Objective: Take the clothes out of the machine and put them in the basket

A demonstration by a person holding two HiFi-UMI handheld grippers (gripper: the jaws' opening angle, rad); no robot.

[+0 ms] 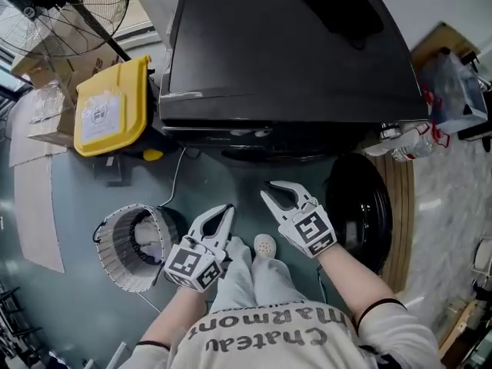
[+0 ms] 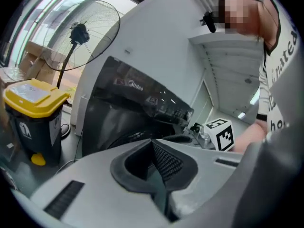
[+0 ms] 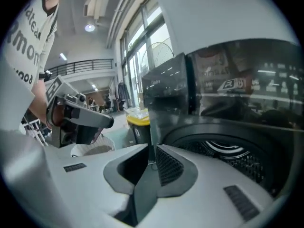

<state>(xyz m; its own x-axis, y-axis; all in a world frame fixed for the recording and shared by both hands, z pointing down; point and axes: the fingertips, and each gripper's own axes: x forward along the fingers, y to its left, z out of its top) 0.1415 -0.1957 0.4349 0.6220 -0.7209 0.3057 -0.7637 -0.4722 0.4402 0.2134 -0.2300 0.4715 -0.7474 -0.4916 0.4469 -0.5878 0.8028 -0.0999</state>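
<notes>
A black front-loading washing machine (image 1: 284, 52) stands ahead, its round door (image 1: 361, 206) swung open to the right. In the right gripper view the metal drum opening (image 3: 228, 151) shows no clothes that I can make out. A white mesh basket (image 1: 115, 271) sits on the floor at the left, with something dark and pale inside. My left gripper (image 1: 228, 208) (image 2: 152, 141) hangs between basket and machine, jaws together and empty. My right gripper (image 1: 267, 188) (image 3: 153, 148) is beside it, just before the drum mouth, jaws shut with nothing between them.
A yellow-lidded bin (image 1: 115, 106) stands left of the machine, with a standing fan (image 1: 69, 6) and cardboard boxes (image 1: 46, 106) behind it. Bottles (image 1: 407, 141) and a wooden board (image 1: 400, 214) lie to the right. My white shoe (image 1: 264, 244) is below the grippers.
</notes>
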